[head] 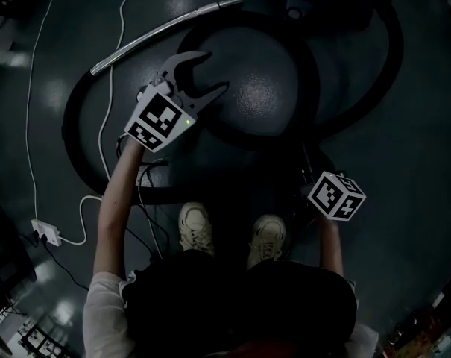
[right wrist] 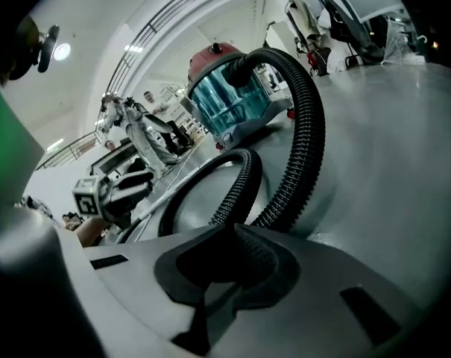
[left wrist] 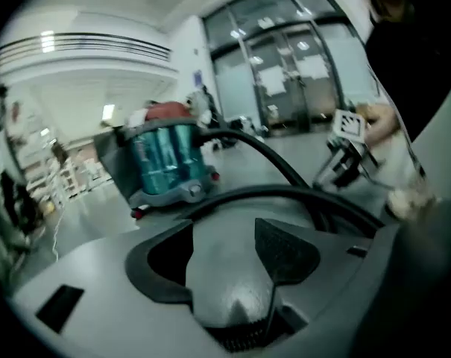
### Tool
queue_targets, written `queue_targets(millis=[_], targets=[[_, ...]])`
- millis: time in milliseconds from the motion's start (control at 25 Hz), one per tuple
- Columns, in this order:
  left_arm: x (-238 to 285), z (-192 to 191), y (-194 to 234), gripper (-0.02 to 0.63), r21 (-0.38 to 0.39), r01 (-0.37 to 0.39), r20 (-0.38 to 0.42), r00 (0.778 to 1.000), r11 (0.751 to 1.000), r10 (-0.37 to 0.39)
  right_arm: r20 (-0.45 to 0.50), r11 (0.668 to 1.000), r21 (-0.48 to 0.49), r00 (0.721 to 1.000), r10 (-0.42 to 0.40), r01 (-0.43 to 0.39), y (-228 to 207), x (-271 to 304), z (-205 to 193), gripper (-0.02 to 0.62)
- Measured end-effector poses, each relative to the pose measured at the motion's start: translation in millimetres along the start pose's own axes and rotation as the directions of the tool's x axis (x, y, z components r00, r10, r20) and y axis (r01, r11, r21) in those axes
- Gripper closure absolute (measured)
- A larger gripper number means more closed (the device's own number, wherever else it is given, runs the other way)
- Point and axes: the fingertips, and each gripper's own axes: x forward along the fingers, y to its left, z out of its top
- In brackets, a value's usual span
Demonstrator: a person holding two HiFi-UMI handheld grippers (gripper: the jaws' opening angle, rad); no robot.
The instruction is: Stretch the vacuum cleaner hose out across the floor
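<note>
Dark floor (head: 423, 174), hose coil (head: 309, 73) under L claw (head: 215, 70)

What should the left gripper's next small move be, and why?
Probably lower the left gripper onto the hose loop just ahead and close: its jaws stand open and empty, and the hose lies coiled, not stretched out.

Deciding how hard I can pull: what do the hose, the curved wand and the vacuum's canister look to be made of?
Hose: probably flexible black plastic, matte; close ribs, lies in bent loops.
Wand: metal by its look; silvery, with a bright sheen along it.
Canister: clear teal-tinted plastic, glossy, under a red lid.
</note>
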Motion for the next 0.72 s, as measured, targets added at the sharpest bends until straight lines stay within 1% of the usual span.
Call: queue_targets(millis=[40,80,120,160,200,240,280,320,400,440,520,600,680,720], targets=[[7,-12,-25,0.342,0.104,0.066,-0.075,0.995,0.992,-0.059,0.001,0.999,0.046,1.0,0.025,-0.025,2,0,0,0.578],[12,-25,-46,0.342,0.172,0.142,-0.141,0.983,0.975,-0.118,-0.005,0.992,0.106,0.998,0.065,-0.064,7,-2,0,0.578],[15,-37,-64,0.342,0.199,0.213,-0.19,0.966,0.957,-0.176,-0.015,0.978,0.174,0.993,0.119,-0.115,12,-3,-1,0.578],[17,-46,-77,0.342,0.188,0.274,-0.218,0.948,0.943,-0.232,-0.021,0.956,0.235,0.983,0.183,-0.173,17,-4,-2,0.578],[19,-52,-88,0.342,0.155,0.321,-0.228,0.932,0.934,-0.283,-0.017,0.93,0.277,0.967,0.256,-0.241,24,-5,-3,0.578],[21,-55,-97,0.342,0.113,0.357,-0.226,0.918,0.927,-0.326,-0.002,0.903,0.298,0.946,0.325,-0.31,31,-5,-4,0.578],[23,-56,-105,0.342,0.073,0.385,-0.217,0.906,0.92,-0.363,0.02,0.882,0.3,0.926,0.376,-0.364,36,-5,-5,0.578],[26,-56,-115,0.342,0.04,0.411,-0.207,0.895,0.911,-0.395,0.041,0.872,0.284,0.914,0.405,-0.399,39,-5,-6,0.579],[34,-55,-139,0.342,0.01,0.454,-0.191,0.876,0.891,-0.444,0.075,0.864,0.229,0.893,0.443,-0.448,44,-7,-6,0.578],[37,-55,-148,0.342,0.016,0.463,-0.187,0.872,0.886,-0.453,0.088,0.853,0.221,0.881,0.466,-0.473,46,-7,-5,0.578],[43,-53,-157,0.344,0.033,0.46,-0.182,0.876,0.887,-0.448,0.106,0.817,0.241,0.851,0.513,-0.523,48,-5,-1,0.578],[48,-51,-158,0.345,0.023,0.456,-0.176,0.878,0.89,-0.445,0.112,0.78,0.262,0.82,0.561,-0.569,51,-5,3,0.569],[50,-51,-157,0.345,0.004,0.456,-0.175,0.876,0.89,-0.449,0.117,0.754,0.257,0.794,0.597,-0.605,57,-8,5,0.501],[50,-52,-157,0.345,-0.003,0.458,-0.177,0.874,0.889,-0.452,0.125,0.75,0.243,0.786,0.605,-0.615,60,-10,5,0.48]])
